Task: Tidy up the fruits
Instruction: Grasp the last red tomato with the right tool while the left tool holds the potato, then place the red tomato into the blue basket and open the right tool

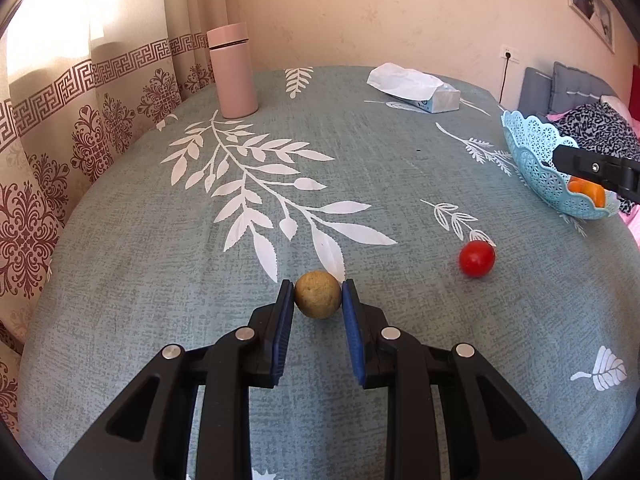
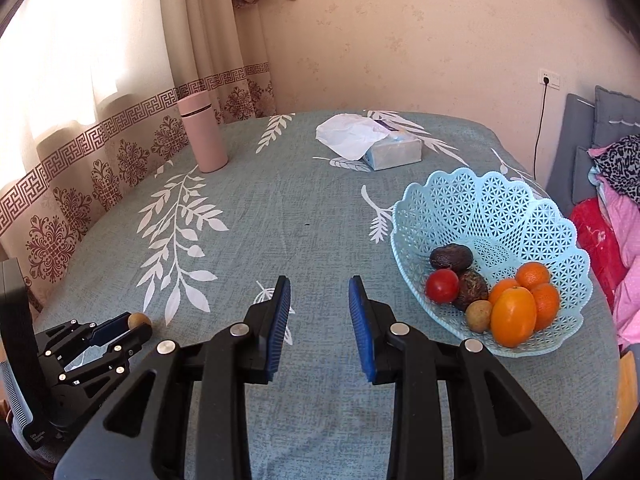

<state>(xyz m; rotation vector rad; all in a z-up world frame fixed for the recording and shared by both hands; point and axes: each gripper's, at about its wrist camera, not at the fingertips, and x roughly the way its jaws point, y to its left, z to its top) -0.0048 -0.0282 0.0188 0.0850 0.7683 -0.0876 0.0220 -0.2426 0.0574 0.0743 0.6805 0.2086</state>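
My left gripper (image 1: 318, 294) is shut on a small round tan fruit (image 1: 318, 295), both blue pads touching its sides, low over the teal leaf-print tablecloth. It also shows in the right wrist view (image 2: 134, 326) at the lower left, with the tan fruit (image 2: 139, 320) at its tips. A red tomato (image 1: 477, 258) lies on the cloth to the right. My right gripper (image 2: 319, 300) is open and empty, left of the light blue lattice basket (image 2: 500, 208). The basket holds several fruits: oranges (image 2: 514, 316), a red tomato (image 2: 441, 286), dark fruits and a tan one.
A pink flask (image 1: 233, 70) stands at the table's back left. A tissue box (image 1: 416, 88) lies at the back. The basket (image 1: 532, 148) sits near the right table edge, with clothes and cushions beyond. Curtains hang along the left.
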